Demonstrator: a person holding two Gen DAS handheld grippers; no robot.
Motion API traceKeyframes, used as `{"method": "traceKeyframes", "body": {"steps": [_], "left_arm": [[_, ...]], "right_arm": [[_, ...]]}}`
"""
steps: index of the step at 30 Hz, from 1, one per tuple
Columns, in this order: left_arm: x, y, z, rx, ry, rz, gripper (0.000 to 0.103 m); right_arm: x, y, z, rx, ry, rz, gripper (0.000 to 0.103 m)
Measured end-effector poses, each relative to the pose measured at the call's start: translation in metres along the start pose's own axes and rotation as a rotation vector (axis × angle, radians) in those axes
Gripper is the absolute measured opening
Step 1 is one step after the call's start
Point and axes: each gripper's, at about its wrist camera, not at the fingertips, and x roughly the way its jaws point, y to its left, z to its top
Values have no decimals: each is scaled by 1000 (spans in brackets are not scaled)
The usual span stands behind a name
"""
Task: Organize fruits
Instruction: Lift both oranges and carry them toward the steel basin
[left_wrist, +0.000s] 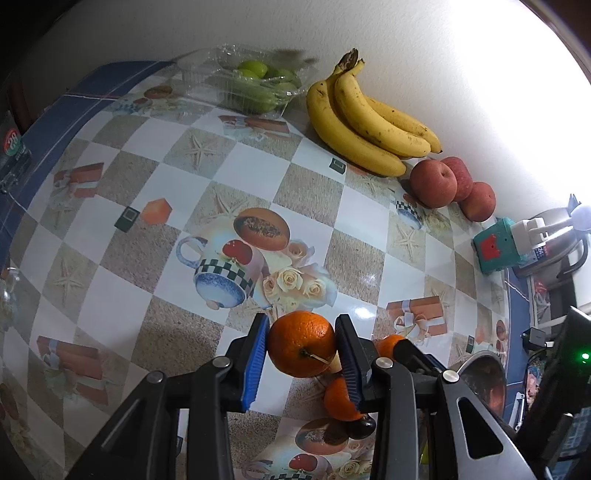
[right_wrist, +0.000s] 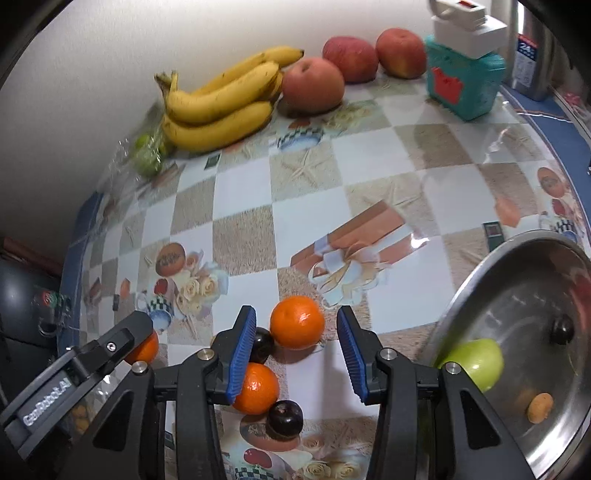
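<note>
- L gripper (left_wrist: 301, 345): jaws closed onto an orange (left_wrist: 301, 343), both blue pads touching its sides; fruit appears lifted clear of the tablecloth (left_wrist: 110, 288), though contact underneath can't be confirmed.
- R gripper (right_wrist: 295, 350): jaws wide apart, nothing held; a second orange (right_wrist: 296, 322) sits just ahead, between the pads but untouched.
- Step in hand (judged): held orange to be carried to a grouping spot. Grip is across the widest part, stem facing camera, so squeeze should be kept steady; round skin likely to slip if tilted.
- Carry should be kept high enough to pass the loose fruit just below/right of L jaws before moving off.
- Set-down to be done gently, release only once resting, as orange will roll on the glossy cloth.
- Risk: R gripper is close beside L; paths should be kept apart.
- Counts, both views:
- oranges: 4, i.e. 1 held, 1 ahead of R jaws, 1 (right_wrist: 256, 387) under R left pad, 1 (right_wrist: 144, 349) behind L gripper body.
- dark plums: 2, one (right_wrist: 285, 415) below R jaws, one (right_wrist: 263, 343) by R left pad.
- bananas (left_wrist: 365, 122): 1 bunch, far ahead by wall; approx 4, exact no. unclear.
- red apples (left_wrist: 434, 182): 3, far ahead-right of L.
- clear box of green fruit (left_wrist: 255, 83): 1, far ahead-left; contents not countable.
- metal bowl (right_wrist: 480, 280): 1, right of R jaws, holding 1 green apple (right_wrist: 476, 363), 1 small orange-brown item, 1 dark item.
</note>
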Motion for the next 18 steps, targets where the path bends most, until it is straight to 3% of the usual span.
{"method": "traceKeyframes", "body": {"steps": [18], "left_arm": [[3, -4, -1, 15, 5, 7, 39]], "right_arm": [[21, -9, -1, 63, 29, 4, 46]]}}
